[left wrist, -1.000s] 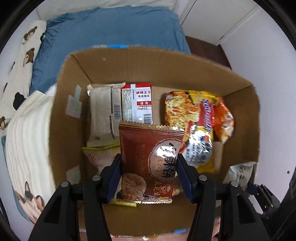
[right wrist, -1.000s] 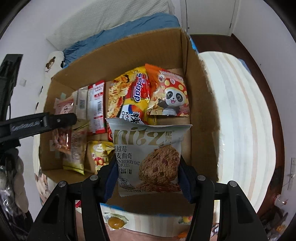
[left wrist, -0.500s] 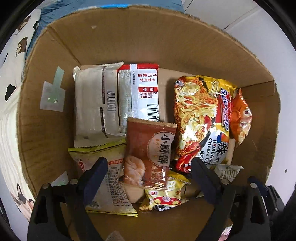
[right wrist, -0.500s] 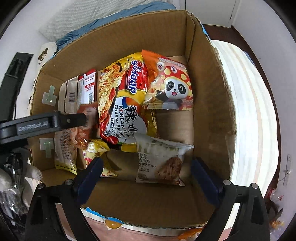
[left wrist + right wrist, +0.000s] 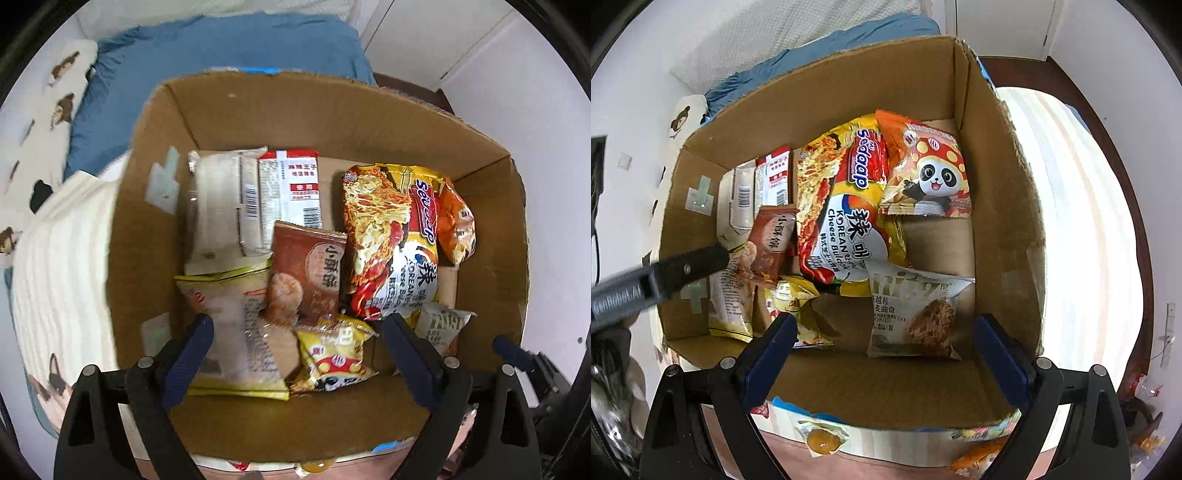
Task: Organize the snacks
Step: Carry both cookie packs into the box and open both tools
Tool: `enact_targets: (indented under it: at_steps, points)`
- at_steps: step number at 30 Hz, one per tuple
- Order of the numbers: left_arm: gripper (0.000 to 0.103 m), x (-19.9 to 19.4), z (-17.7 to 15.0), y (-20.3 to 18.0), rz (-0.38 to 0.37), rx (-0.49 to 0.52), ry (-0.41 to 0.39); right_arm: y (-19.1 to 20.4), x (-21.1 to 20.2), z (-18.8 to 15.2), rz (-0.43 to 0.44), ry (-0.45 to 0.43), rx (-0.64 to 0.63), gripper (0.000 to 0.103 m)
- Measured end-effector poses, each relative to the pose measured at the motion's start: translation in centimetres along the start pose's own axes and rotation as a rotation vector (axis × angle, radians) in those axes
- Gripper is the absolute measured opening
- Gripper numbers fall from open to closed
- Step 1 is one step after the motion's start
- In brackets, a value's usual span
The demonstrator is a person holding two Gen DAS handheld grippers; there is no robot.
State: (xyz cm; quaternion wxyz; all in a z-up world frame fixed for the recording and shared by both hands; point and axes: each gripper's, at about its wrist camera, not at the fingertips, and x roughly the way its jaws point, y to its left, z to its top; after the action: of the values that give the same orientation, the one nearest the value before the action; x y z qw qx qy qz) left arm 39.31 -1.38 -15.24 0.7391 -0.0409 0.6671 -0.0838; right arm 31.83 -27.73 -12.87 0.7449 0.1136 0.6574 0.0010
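Both grippers have released their packets since a second ago and drawn back: left gripper [image 5: 297,338] and right gripper [image 5: 882,338] each stand wide apart, holding nothing, over the near edge of one open corrugated cardboard box [image 5: 1004,206]. Contents, eight packets, all flat crinkled film pouches with crimped ends. One brown biscuit packet [image 5: 308,271], just ahead of the left gripper, leaning on two pale wrapped bars [image 5: 255,199] beyond it. One cream-and-yellow pouch [image 5: 236,332] at that gripper's left finger. One small yellow packet [image 5: 332,356] between its fingers. One large glossy noodle bag [image 5: 846,206], ahead and left of the right gripper. One orange panda bag [image 5: 927,173], farther ahead, against the back wall. One grey-white oat cookie packet [image 5: 914,314], between the right gripper's fingers, lying flat on the box floor.
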Motion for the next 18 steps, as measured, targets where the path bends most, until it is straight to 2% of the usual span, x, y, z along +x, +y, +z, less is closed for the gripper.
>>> enact_targets:
  at_steps: [18]
  points:
    - [0.094, -9.1, -7.4, -0.1, 0.081, 0.052, -0.275, 1.8, -7.0, -4.2, -0.006, -0.190, -0.073, 0.099]
